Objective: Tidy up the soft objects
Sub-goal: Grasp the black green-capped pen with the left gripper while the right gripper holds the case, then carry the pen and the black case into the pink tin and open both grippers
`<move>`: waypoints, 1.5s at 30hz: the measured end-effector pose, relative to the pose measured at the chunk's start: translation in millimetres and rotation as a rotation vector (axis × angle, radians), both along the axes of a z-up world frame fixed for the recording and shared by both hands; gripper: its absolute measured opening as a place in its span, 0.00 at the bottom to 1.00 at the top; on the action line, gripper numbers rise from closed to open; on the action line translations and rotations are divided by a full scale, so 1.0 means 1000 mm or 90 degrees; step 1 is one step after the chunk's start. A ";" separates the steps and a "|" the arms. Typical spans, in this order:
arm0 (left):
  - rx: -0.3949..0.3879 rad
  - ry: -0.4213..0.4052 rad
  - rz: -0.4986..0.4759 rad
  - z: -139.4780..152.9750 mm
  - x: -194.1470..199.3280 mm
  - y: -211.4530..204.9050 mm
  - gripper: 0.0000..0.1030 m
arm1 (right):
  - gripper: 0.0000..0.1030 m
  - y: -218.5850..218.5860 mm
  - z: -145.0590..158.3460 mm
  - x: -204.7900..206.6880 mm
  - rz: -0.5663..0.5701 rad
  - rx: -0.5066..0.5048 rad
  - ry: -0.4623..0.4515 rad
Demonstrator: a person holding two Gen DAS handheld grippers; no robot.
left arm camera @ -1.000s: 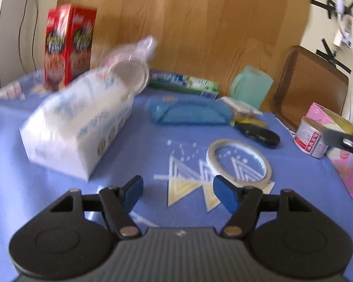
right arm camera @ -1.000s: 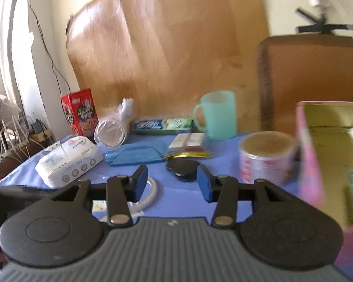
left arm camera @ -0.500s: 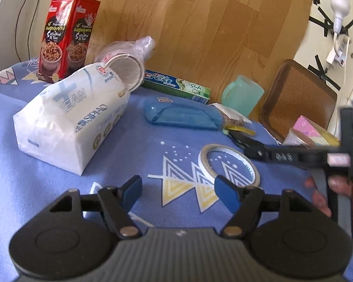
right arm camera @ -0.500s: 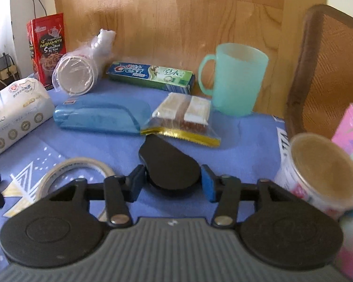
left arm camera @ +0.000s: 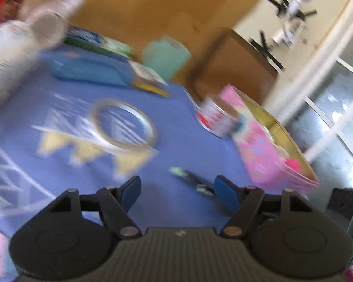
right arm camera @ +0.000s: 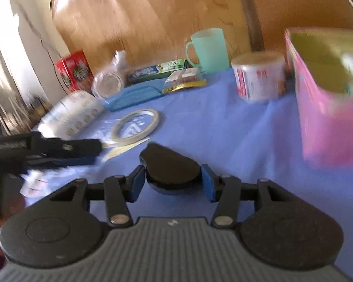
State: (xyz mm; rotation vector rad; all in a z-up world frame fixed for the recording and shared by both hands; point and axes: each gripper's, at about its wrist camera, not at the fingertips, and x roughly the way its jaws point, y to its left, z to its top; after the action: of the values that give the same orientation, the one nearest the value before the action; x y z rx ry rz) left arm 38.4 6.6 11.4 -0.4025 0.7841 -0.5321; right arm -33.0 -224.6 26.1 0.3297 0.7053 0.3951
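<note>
Right gripper (right arm camera: 173, 182) pinches a flat black oval pouch (right arm camera: 169, 164) above the near blue tablecloth (right arm camera: 223, 127), while the left gripper (left arm camera: 177, 191) stands spread, empty.

Daylight is coming in bright from both views' outer sides, w/ glare washing the wood-grain brown wall panel (right arm camera: 110, 18). Motion blur is smearing everything; fisheye is bending edges, dark corners.
</note>
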 end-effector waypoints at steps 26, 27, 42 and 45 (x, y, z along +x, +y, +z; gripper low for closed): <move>0.110 -0.113 -0.008 -0.016 -0.024 -0.054 0.52 | 0.54 0.024 -0.004 -0.017 0.077 -0.093 -0.079; 0.109 -0.113 -0.012 -0.016 -0.024 -0.054 0.54 | 0.54 0.023 -0.004 -0.018 0.077 -0.091 -0.078; -0.138 0.052 -0.049 -0.024 0.009 -0.022 0.70 | 0.50 -0.025 -0.020 0.005 0.039 0.209 0.043; -0.119 0.063 -0.061 -0.032 0.020 -0.032 0.29 | 0.50 -0.011 -0.013 -0.001 0.064 0.154 0.020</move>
State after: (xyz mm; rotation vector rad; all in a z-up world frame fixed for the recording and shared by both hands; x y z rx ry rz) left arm 58.0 -25.7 -20.6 -0.5700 0.8543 -0.6816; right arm -33.6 -235.2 13.4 0.5320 0.7078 0.5737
